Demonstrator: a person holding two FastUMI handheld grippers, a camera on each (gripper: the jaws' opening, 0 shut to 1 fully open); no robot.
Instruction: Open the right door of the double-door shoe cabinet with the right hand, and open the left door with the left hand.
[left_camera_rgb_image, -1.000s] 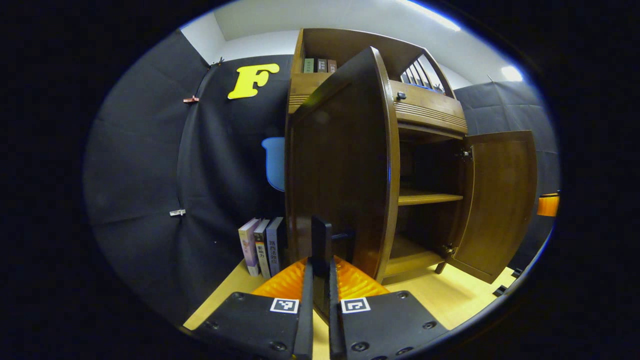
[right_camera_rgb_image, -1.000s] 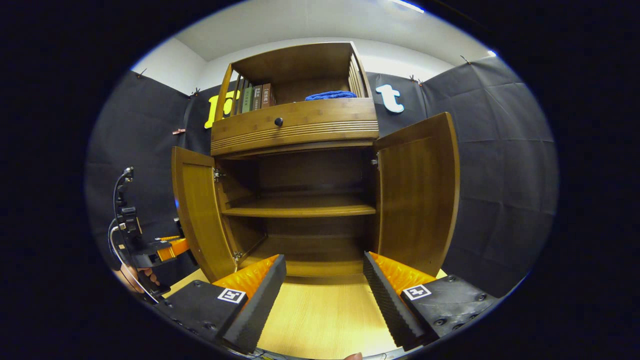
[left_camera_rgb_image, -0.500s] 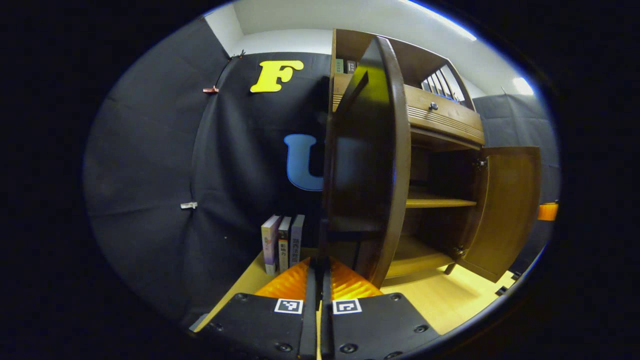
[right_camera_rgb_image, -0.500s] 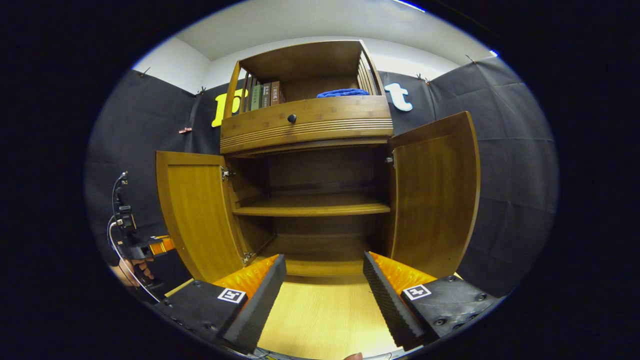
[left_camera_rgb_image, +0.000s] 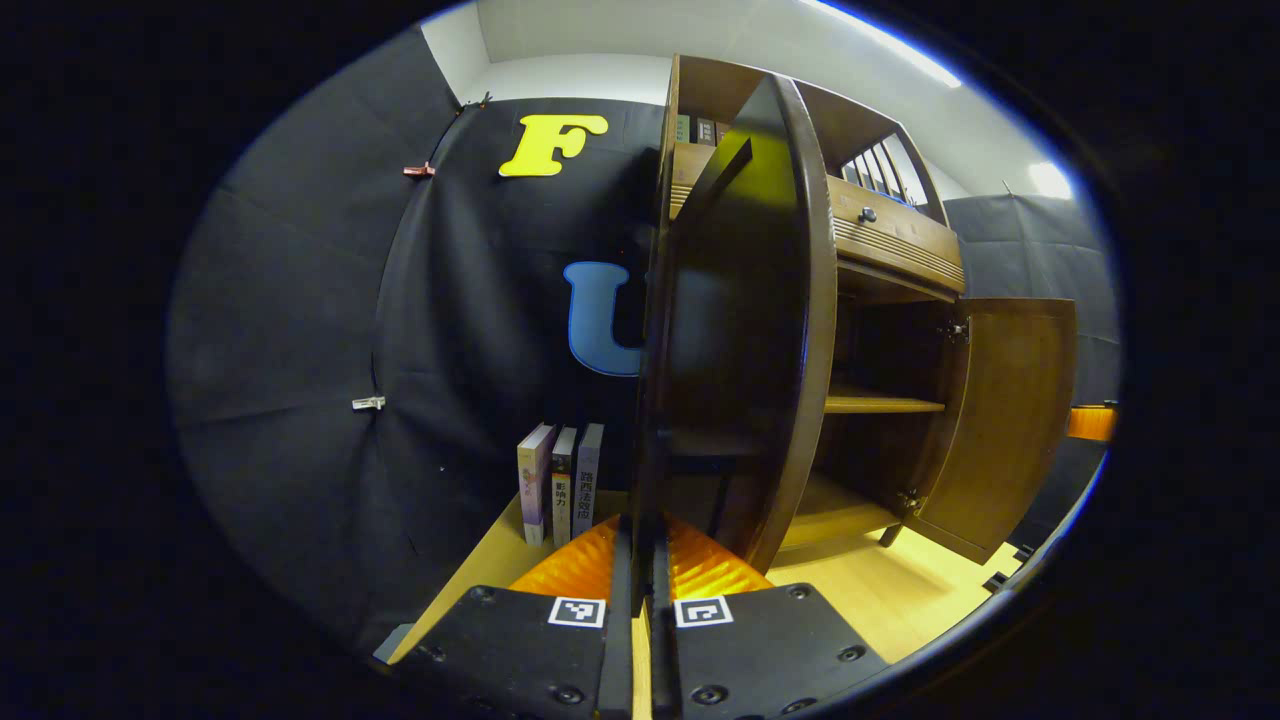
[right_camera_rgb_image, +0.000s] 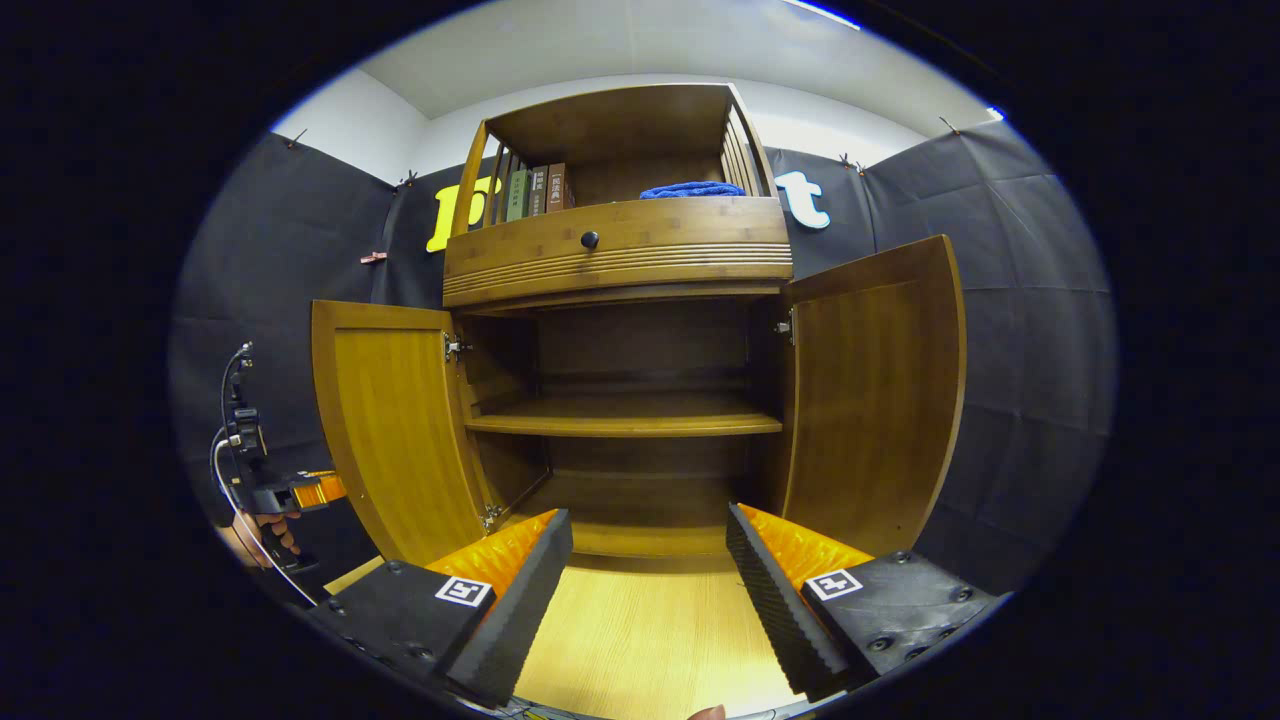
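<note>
Since a second ago your left door (right_camera_rgb_image: 395, 430) has swung wider, now standing edge-on at 12 o'clock before your left hand-held gripper (left_camera_rgb_image: 641, 560), whose fingers are closed together; whether they pinch the handle, you cannot tell. The shoe cabinet (right_camera_rgb_image: 620, 250) stands open; the right door (right_camera_rgb_image: 875, 400) at 3 o'clock. Your right hand-held gripper (right_camera_rgb_image: 650, 560) gapes wide, empty.

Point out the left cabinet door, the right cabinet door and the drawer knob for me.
left cabinet door (right_camera_rgb_image: 395, 430), right gripper view, middle of its inner panel.
right cabinet door (right_camera_rgb_image: 875, 400), right gripper view, middle of its inner panel.
drawer knob (right_camera_rgb_image: 589, 240), right gripper view, the round knob's face on the drawer front.
</note>
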